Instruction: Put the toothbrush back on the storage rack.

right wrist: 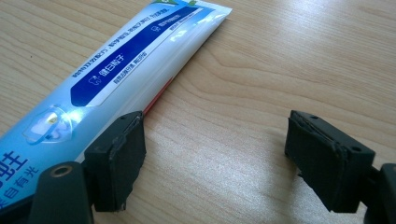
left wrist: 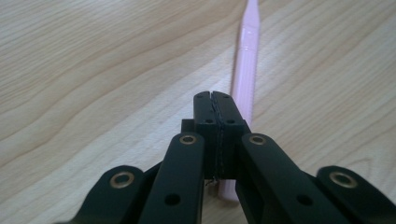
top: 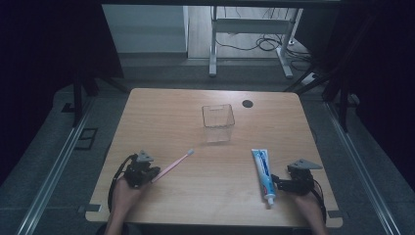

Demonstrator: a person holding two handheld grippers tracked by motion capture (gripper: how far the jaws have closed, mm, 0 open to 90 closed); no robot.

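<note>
A pink toothbrush (top: 172, 164) lies slanted on the wooden table (top: 171, 112), bristles toward the middle. My left gripper (top: 152, 173) is at its handle end. In the left gripper view that gripper (left wrist: 215, 99) is shut, pad against pad, and the pink toothbrush handle (left wrist: 245, 65) runs along the table under and just right of the jaws, not between them. A blue and white toothpaste tube (top: 263, 174) lies at the front right, cap toward the near edge. My right gripper (top: 278, 182) sits just right of it. Its jaws (right wrist: 215, 123) stand open over bare wood, with the toothpaste tube (right wrist: 116, 60) outside the left jaw.
A clear plastic box (top: 218, 122) stands upright in the middle of the table, farther back. A black round cap (top: 247, 103) is set in the tabletop behind it. A white desk frame (top: 249, 34) and cables stand on the floor beyond the table.
</note>
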